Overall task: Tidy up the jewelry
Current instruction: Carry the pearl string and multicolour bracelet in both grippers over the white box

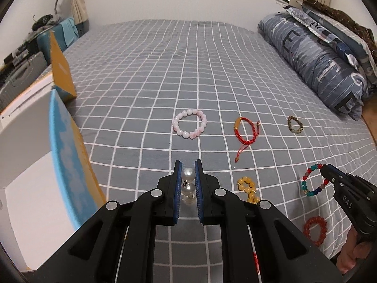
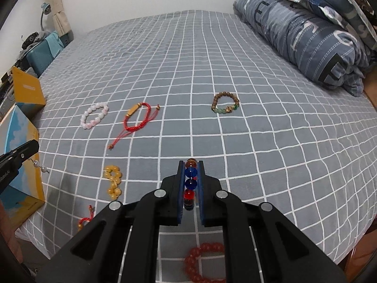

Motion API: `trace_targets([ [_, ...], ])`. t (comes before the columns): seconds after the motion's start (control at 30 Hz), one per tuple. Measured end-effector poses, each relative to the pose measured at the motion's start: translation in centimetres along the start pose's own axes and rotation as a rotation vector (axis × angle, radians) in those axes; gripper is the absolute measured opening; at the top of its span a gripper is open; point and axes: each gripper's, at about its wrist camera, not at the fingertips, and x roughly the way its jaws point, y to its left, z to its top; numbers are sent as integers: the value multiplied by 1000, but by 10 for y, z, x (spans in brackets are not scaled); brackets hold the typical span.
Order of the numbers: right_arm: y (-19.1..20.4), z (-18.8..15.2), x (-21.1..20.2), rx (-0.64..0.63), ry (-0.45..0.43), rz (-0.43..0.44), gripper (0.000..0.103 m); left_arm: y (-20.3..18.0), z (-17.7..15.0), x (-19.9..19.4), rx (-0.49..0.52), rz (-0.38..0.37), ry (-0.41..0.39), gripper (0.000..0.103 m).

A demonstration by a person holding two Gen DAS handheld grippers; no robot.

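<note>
Left tool (image 1: 188,176) was clamped on a pearl strand (image 1: 188,174), pearls lined up between its blue pads at lower centre of the left wrist view; in the right wrist view the same strand (image 2: 40,167) dangled from the tool tip at the left edge, in front of a blue-and-yellow box (image 2: 21,165). Right tool (image 2: 191,176) was clamped on a multicoloured bead bracelet (image 2: 190,181), blue and red beads between the pads; from the left wrist view its loop (image 1: 313,181) hung off the tool at lower right. On the grey checked bed (image 1: 165,70) lay a pink bead bracelet (image 1: 190,123) at centre, a red cord bracelet (image 1: 246,132) just right of it, and a brown bead bracelet (image 1: 295,124) further right. A yellow bead bracelet (image 1: 248,188) lay near the left tool, and a red-orange bead bracelet (image 1: 315,230) at lower right. A folded quilt (image 1: 313,56) sat at upper right.
</note>
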Motion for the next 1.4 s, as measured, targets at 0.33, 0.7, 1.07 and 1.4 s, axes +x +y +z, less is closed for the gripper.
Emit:
trace_targets([
  [0.33, 29, 10, -31, -32, -45, 41, 9, 19, 0, -45, -25, 27, -56, 10],
  [0.7, 84, 26, -56, -93, -121, 106, 9, 55, -7, -79, -73, 74, -98, 11],
  [1.07, 174, 34, -73, -203, -177, 184, 9, 117, -22, -106, -161, 162, -130, 11],
  [1.4, 238, 28, -88, -238, -221, 255, 9, 176, -46, -130, -243, 243, -137, 11],
])
